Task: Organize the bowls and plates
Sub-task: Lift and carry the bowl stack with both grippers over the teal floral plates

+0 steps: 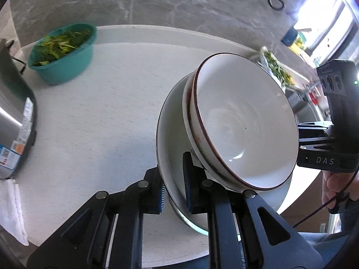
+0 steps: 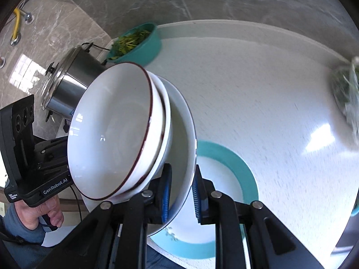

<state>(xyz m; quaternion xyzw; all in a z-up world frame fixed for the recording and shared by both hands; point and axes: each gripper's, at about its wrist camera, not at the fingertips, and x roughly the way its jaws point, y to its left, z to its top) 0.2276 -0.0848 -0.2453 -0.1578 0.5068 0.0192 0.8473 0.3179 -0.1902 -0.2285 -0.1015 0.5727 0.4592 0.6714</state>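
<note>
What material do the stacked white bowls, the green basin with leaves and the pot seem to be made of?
Stacked white bowls: probably glazed ceramic, since they are glossy, with highlights and a dark painted rim.
Green basin: likely plastic, with an even teal colour and a duller sheen, though it is blurred.
Pot: metal, apparently stainless steel, with a brushed, mirror-like silver surface.

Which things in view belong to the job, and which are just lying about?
Job: stack of white bowls held by left claw and right claw; teal-rimmed plate.
Lying about: basin of greens, steel pot, bagged greens, cloth.
</note>
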